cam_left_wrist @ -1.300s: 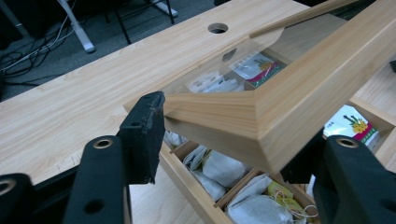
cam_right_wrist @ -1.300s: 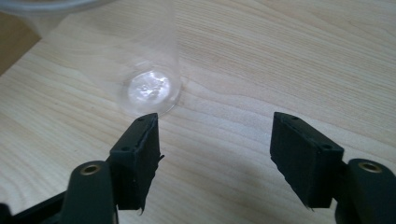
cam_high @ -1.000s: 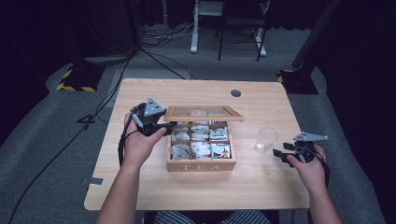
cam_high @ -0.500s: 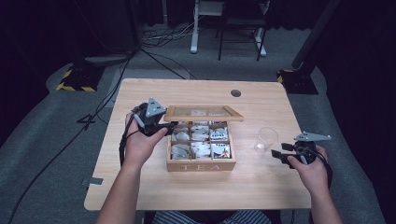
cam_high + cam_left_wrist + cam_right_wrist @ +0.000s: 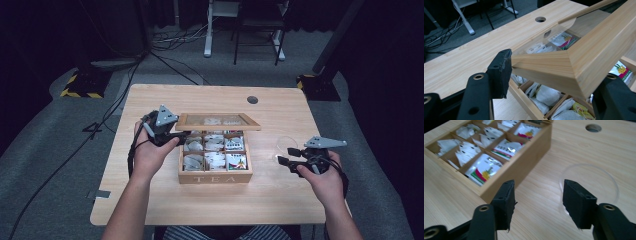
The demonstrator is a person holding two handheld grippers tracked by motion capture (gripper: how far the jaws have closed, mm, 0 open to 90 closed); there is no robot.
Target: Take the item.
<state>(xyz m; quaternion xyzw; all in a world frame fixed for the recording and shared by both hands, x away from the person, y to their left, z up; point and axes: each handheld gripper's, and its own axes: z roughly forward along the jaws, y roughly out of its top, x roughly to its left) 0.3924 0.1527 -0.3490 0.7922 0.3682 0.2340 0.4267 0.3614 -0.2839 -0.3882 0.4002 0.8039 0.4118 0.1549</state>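
Observation:
A wooden tea box (image 5: 215, 176) marked TEA stands mid-table with several tea bags (image 5: 215, 159) in its compartments. Its glass-paned lid (image 5: 217, 121) is raised, half open. My left gripper (image 5: 181, 135) grips the lid's left corner (image 5: 554, 65). Its jaws have just been opening a little, with the corner still between them and one pad (image 5: 500, 71) against the wood. My right gripper (image 5: 286, 156) hovers open to the right of the box, nothing between its pads (image 5: 537, 202). A clear glass (image 5: 286, 145) stands just beyond it, its rim (image 5: 610, 180) behind the right jaw.
The light wooden table (image 5: 200, 100) has a round cable hole (image 5: 252, 99) at the back right. Bare tabletop lies left of and in front of the box. Desk legs and cables (image 5: 165, 55) are on the floor beyond the table.
My right gripper has lifted off the table and shifted slightly toward the box. The left hand and the raised lid have stayed in place.

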